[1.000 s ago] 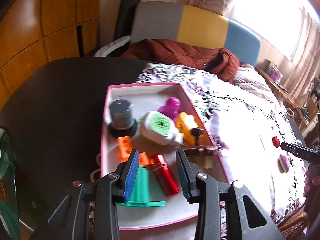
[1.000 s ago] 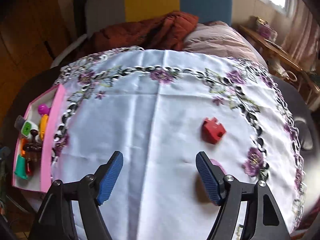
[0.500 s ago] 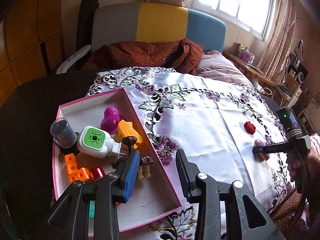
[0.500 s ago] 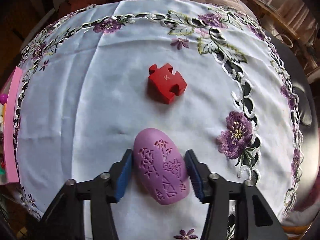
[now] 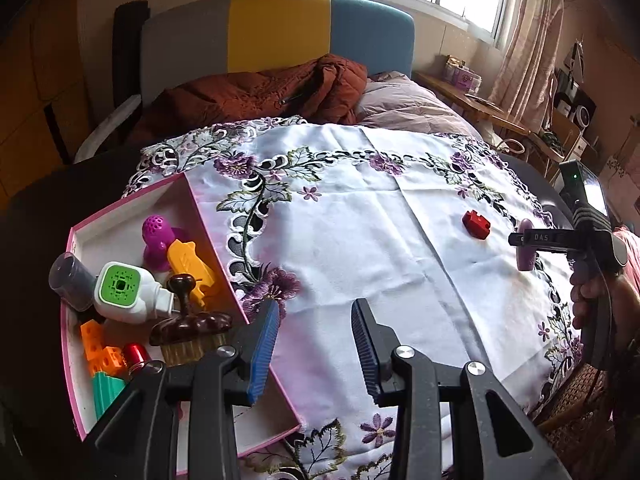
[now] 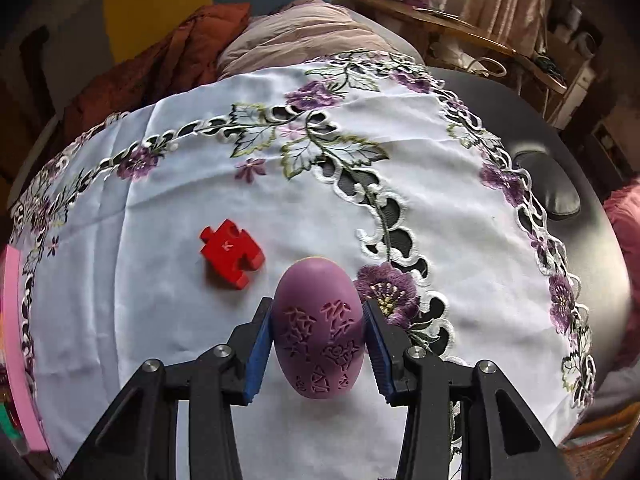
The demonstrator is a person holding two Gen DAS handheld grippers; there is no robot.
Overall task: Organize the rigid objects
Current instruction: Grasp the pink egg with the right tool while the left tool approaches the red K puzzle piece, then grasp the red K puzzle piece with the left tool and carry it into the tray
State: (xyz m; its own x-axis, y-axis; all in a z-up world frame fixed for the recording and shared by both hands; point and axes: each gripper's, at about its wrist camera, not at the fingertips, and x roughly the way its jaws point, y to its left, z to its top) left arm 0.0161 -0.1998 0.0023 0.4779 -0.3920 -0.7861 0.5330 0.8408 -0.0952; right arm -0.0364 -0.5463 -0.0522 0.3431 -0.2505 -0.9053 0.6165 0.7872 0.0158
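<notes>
The pink box (image 5: 132, 200) on the left side of the table already holds most of the objects: a magenta figure (image 5: 157, 237), an orange piece (image 5: 188, 260), a white bottle with a green face (image 5: 126, 292), a dark cylinder (image 5: 68, 280), a wooden brush (image 5: 188, 326), orange cubes (image 5: 102, 350), a red can (image 5: 135, 354) and a teal part (image 5: 106, 390). I judge that the task is mostly done.

Two things are outside the box, on the embroidered cloth (image 6: 360, 184). The purple egg-shaped object (image 6: 318, 328) is between the blue pads of the right gripper (image 6: 318, 332), which are pressed against both its sides, so it is grasped (in the left wrist view it seems raised a little from the cloth, but I cannot be sure). The red puzzle piece (image 6: 232, 254) lies free just beside it, to the left.

The left gripper (image 5: 316, 344) hovers near the right wall of the box, its jaws apart and holding nothing.

What remains, in my judgement: to carry the egg across to the box, then the red piece.
</notes>
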